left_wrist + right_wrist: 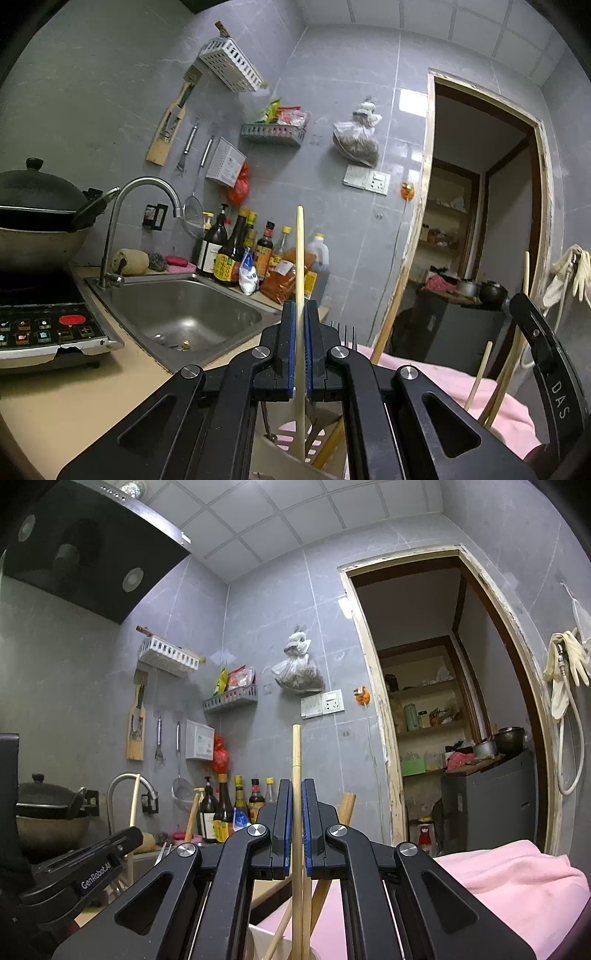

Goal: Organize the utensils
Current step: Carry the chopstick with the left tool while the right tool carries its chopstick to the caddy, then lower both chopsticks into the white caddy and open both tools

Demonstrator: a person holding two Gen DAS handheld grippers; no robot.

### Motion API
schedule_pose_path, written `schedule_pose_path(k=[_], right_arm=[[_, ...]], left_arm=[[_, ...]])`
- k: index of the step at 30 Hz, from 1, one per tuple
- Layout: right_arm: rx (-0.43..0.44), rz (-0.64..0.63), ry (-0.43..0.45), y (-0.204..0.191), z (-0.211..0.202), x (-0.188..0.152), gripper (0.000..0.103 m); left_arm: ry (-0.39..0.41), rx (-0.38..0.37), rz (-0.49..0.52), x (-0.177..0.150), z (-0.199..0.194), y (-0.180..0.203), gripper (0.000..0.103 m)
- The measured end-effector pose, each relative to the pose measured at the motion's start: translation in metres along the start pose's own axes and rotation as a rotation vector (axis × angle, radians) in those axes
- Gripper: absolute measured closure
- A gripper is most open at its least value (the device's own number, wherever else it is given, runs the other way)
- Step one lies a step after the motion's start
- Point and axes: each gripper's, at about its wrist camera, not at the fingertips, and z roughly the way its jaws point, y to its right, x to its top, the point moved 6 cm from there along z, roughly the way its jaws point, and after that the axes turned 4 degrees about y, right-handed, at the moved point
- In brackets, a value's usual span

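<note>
My left gripper is shut on a pale cream chopstick that stands upright, its lower end down inside a white slotted utensil holder beneath the jaws. Fork tines poke up just right of the jaws. My right gripper is shut on a light bamboo chopstick, also upright, with its lower end among several wooden sticks in a white holder. The right gripper's body shows at the right edge of the left wrist view, and the left gripper's body shows low at the left of the right wrist view.
A steel sink with a curved tap lies ahead left, sauce bottles behind it. An induction cooker and a lidded wok stand far left. A pink cloth lies at right, before an open doorway.
</note>
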Motion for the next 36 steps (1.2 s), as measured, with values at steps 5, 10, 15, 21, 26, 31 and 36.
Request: schedule_pose_path(k=[5,10,15,21,26,31,36], right_arm=[[0.004,-0.005,-0.013,-0.003,-0.001,-0.002,0.099],[0.009,-0.006,-0.025,-0.005,-0.004,-0.003,0.097],[0.010,-0.008,-0.020,-0.007,-0.009,-0.002,0.093],[0.010,0.002,-0.012,-0.005,-0.014,0.003,0.082],[-0.001,0.022,0.002,0.001,-0.021,0.009,0.079],[-0.021,0.027,-0.007,0.007,-0.030,0.013,0.064],[-0.052,0.015,-0.044,0.017,-0.044,0.014,0.063]], left_arm=[[-0.018,-0.019,0.015,-0.004,-0.004,0.001,0.100],[-0.054,-0.040,0.031,-0.010,-0.007,0.000,0.100],[-0.062,-0.051,0.021,-0.011,-0.012,-0.006,0.095],[-0.064,-0.058,0.000,-0.009,-0.016,-0.012,0.089],[-0.047,-0.064,-0.020,-0.004,-0.022,-0.015,0.074],[-0.034,-0.070,-0.019,0.002,-0.030,-0.014,0.066],[-0.058,-0.120,0.015,0.006,-0.043,0.002,0.058]])
